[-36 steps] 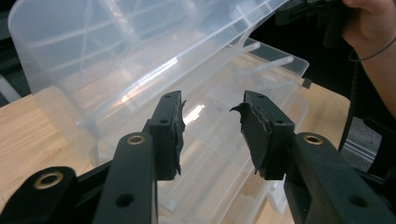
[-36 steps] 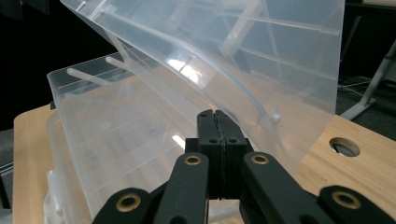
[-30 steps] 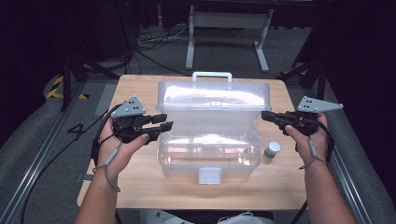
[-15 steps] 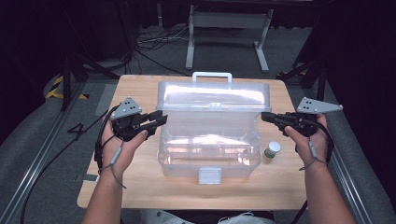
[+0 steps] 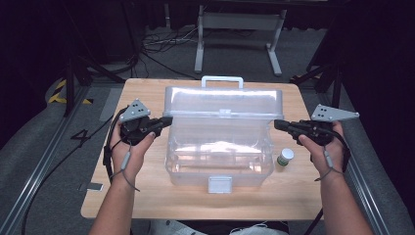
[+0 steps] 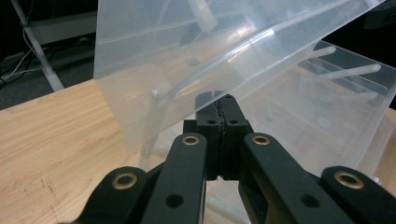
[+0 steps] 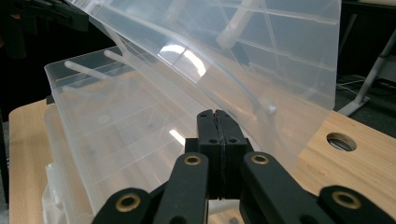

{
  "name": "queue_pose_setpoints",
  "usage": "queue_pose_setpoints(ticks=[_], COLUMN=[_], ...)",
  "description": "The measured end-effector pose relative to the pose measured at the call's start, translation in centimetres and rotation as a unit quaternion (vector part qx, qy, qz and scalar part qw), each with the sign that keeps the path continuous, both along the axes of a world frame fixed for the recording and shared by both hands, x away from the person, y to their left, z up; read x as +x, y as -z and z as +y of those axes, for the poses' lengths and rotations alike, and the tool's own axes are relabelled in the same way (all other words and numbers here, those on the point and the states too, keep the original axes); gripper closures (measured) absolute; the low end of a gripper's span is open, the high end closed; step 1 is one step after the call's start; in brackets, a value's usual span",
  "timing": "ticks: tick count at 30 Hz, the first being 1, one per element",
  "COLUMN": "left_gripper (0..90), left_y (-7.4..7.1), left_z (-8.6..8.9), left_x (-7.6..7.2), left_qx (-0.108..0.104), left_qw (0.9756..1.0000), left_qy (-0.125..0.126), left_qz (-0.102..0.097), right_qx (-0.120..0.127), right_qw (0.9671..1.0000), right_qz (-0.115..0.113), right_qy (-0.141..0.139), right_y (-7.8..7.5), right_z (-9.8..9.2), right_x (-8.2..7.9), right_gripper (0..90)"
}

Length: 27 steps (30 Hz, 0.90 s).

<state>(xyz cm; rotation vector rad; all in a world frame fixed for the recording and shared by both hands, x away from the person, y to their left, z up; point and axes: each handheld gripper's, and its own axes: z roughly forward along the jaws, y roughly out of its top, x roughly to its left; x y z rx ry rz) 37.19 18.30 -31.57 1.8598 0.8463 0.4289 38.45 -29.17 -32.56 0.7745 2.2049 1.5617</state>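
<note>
The clear plastic box (image 5: 220, 142) sits mid-table, its lid (image 5: 222, 105) raised. The left gripper (image 5: 164, 121), at the box's nine o'clock, has just been closing and now pinches nothing, tips by the lid's edge. The right gripper (image 5: 279, 125), at three o'clock, is likewise clamped empty.

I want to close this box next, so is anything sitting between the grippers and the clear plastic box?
Nothing visible. The shut left gripper and shut right gripper point at the ends of the clear plastic storage box; the small white-capped bottle stands beside it.
</note>
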Motion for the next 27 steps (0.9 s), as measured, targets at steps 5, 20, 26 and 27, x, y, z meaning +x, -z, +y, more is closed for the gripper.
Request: queue_pose_setpoints(ticks=[5, 20, 26, 27], left_gripper=[89.8, 89.8, 89.7, 89.7], left_y=[0.1, 0.0, 0.0, 0.0], left_z=[-0.1, 0.0, 0.0, 0.0], left_x=[0.3, 0.8, 0.8, 0.8], left_qx=[-0.002, -0.006, -0.006, -0.007], left_qw=[1.0000, 1.0000, 0.9999, 0.9999], left_qy=[0.001, 0.005, 0.006, 0.007], left_qz=[-0.002, 0.004, 0.006, 0.006], right_qx=[0.001, -0.030, -0.027, -0.026], right_qw=[1.0000, 0.9979, 0.9945, 0.9940], right_qz=[0.008, -0.004, -0.020, -0.023], right_qy=[-0.003, 0.057, 0.099, 0.104], right_y=[0.0, -0.6, -0.2, -0.1], right_z=[-0.4, -1.1, -0.4, -0.2], right_x=[-0.3, -1.9, -1.6, -1.5], right_gripper=[90.0, 67.5, 55.0, 53.9])
